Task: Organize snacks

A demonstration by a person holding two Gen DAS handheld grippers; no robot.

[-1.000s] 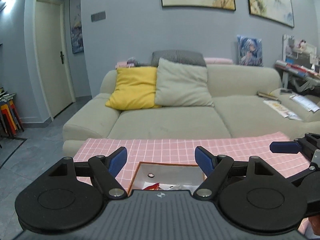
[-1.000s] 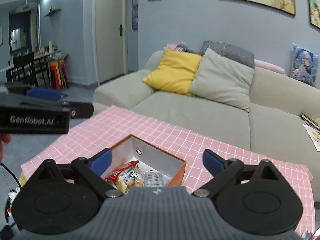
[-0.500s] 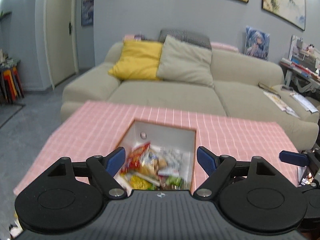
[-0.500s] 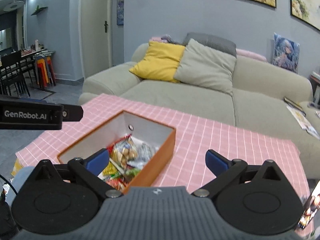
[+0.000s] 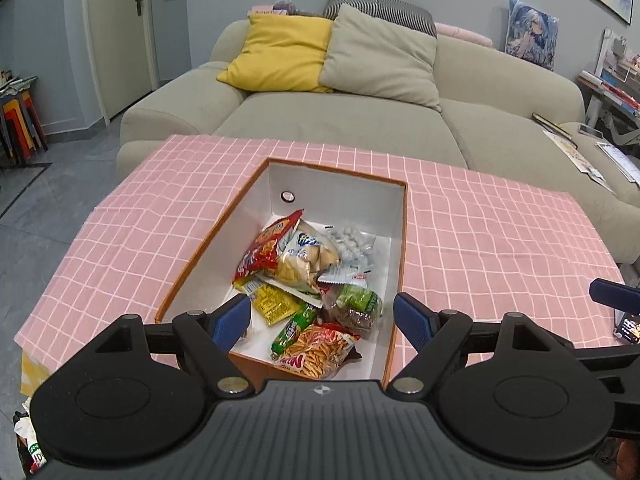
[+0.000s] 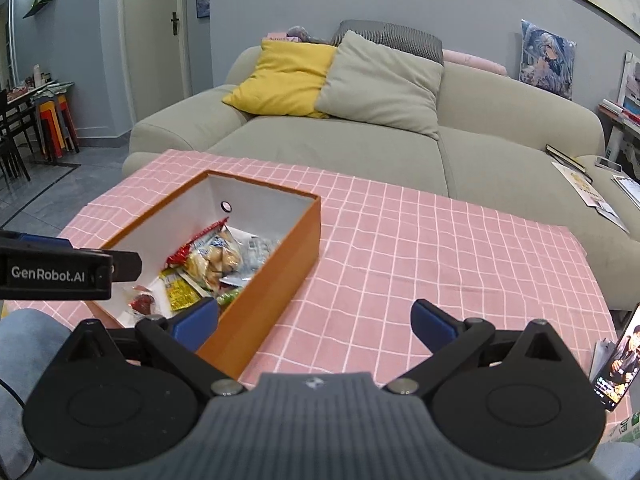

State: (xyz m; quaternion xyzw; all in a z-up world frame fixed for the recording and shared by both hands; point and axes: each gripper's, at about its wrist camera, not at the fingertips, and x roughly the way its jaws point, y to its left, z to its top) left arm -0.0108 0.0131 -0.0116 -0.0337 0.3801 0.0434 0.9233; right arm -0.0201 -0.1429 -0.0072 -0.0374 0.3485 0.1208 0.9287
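Both grippers are tipping down vs a sec ago, so the orange cardboard box w/ white lining (image 5: 400, 216) is showing fully on the pink checked tablecloth (image 5: 500, 232). Crinkly snack packets (image 5: 304, 276) are all lying heaped inside, none on the cloth, so sorting's either finished or pending. Left gripper (image 5: 322, 316) and right gripper (image 6: 316, 318) are hovering w/ tongs apart, empty; "GenRobot.AI" is reading on the left one's side.

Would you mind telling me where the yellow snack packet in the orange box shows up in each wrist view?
Left wrist: the yellow packet lies low in the box, just right of the left gripper's left fingertip.
Right wrist: the same packet sits at centre-left, above the right gripper's left fingertip.
Shared landmark: the round hole in the box's far wall.
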